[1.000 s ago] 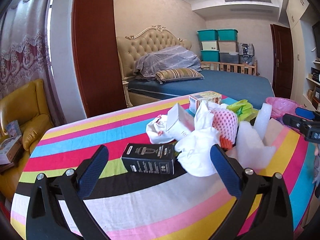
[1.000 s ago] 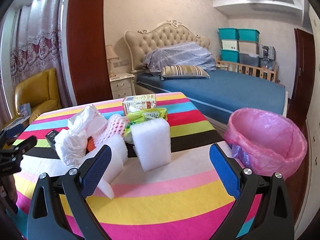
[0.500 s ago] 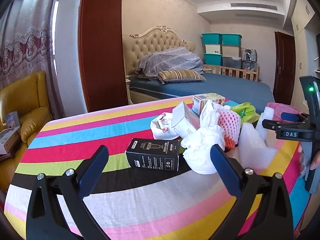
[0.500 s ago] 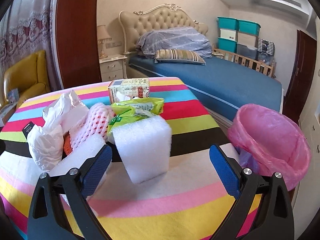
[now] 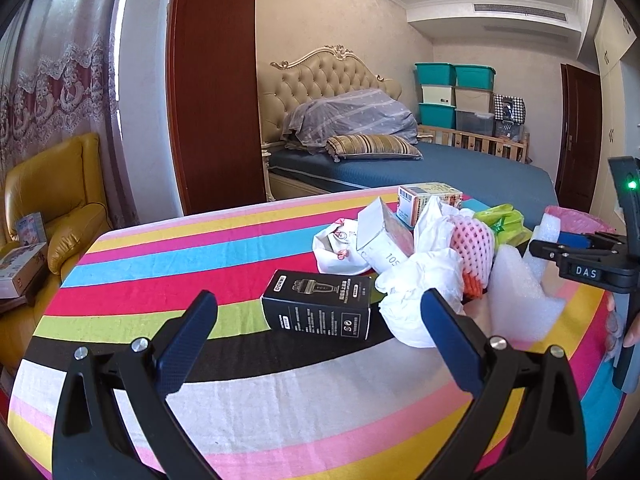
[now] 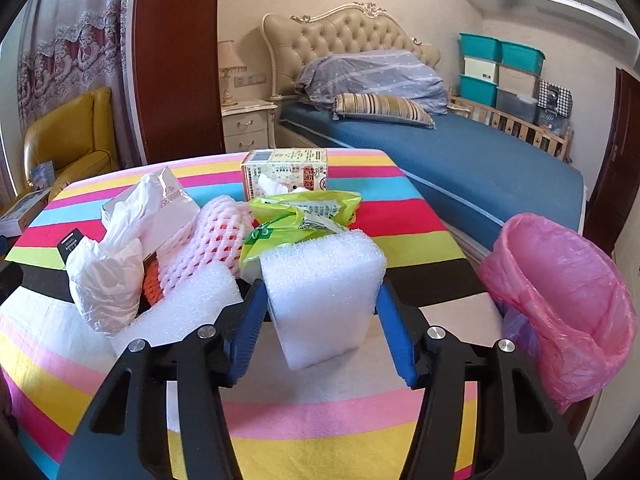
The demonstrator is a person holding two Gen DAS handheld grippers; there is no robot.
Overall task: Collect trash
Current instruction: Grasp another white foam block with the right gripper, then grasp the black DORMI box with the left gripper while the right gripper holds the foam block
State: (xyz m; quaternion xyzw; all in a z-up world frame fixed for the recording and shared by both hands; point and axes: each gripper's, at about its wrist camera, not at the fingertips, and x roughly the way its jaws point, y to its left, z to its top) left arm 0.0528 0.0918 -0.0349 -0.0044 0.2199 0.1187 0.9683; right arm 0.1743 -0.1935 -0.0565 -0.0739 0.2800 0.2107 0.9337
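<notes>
A: Right gripper (image 6: 320, 312), state?
B: Jaws closing round the white foam block (image 6: 320, 280), frame centre; pads at its sides, looks touching.
A: Left gripper (image 5: 316, 332)?
B: Spread wide, empty, low centre, short of the black box (image 5: 320, 306).
A: Tips?
B: Squeeze gently, foam's soft. Lift clear, then to the pink-lined bin (image 6: 568, 304), right edge.

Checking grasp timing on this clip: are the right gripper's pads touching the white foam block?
Touching. In the right wrist view both blue pads of the right gripper sit flush against the sides of the white foam block with no visible gap, while the jaws are closing on it.
</notes>
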